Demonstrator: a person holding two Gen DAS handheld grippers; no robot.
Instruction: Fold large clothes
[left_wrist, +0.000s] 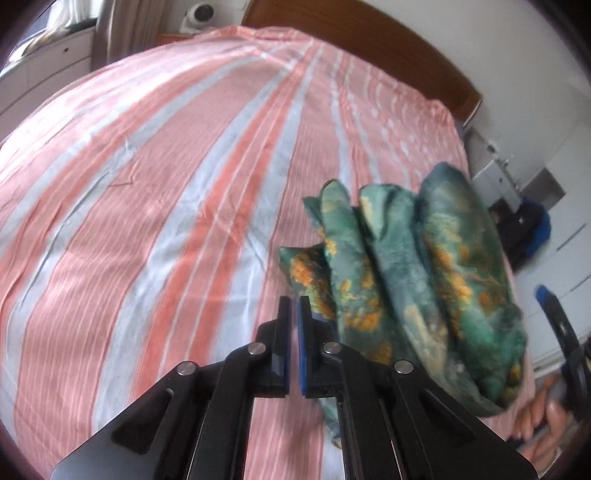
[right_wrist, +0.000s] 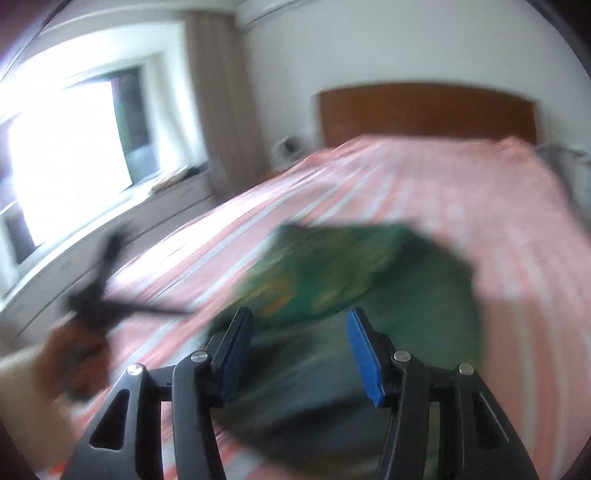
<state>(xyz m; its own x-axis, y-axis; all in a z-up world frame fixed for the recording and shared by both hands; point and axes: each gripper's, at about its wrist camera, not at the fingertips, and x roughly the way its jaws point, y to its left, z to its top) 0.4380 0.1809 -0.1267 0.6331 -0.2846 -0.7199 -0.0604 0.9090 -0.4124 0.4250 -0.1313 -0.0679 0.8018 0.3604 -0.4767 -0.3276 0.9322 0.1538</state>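
Right gripper (right_wrist: 299, 350) jaws apart, nothing clamped between them. Green cloth (right_wrist: 332, 273) heaped on the pink striped bed (right_wrist: 480, 206) just ahead, heavily blurred. Left gripper (right_wrist: 99, 295) in a hand (right_wrist: 74, 354) at left. Wooden headboard (right_wrist: 424, 114) behind, bright window (right_wrist: 70, 155) left.

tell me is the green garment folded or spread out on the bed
Neither: the green garment is bunched in loose upright ridges on the striped bedsheet. The left wrist view shows several rumpled folds side by side, not flat layers.
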